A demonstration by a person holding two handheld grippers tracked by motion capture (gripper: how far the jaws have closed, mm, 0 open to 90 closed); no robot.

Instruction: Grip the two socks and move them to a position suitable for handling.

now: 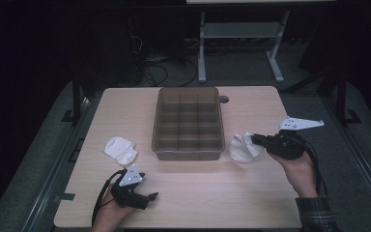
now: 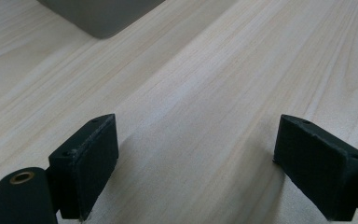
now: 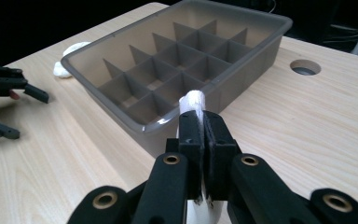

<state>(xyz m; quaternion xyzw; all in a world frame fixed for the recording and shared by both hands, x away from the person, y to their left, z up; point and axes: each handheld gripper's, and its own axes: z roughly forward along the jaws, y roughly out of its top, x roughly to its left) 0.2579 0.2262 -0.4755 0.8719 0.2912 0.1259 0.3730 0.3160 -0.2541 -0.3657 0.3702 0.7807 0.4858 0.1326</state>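
The pale wooden table (image 1: 188, 193) carries a grey translucent plastic organiser tray with a grid of compartments (image 1: 188, 123) at its middle. Right of the tray, the right gripper (image 1: 257, 140) has its jaws pinched on a crumpled white cloth (image 1: 244, 147), lifted near the tray's front right corner. A second white cloth (image 1: 120, 149) lies left of the tray. The left gripper (image 1: 150, 196) rests near the front edge, jaws spread, holding nothing. The step appears to be carrying the cloth; next it probably needs placing over a compartment.
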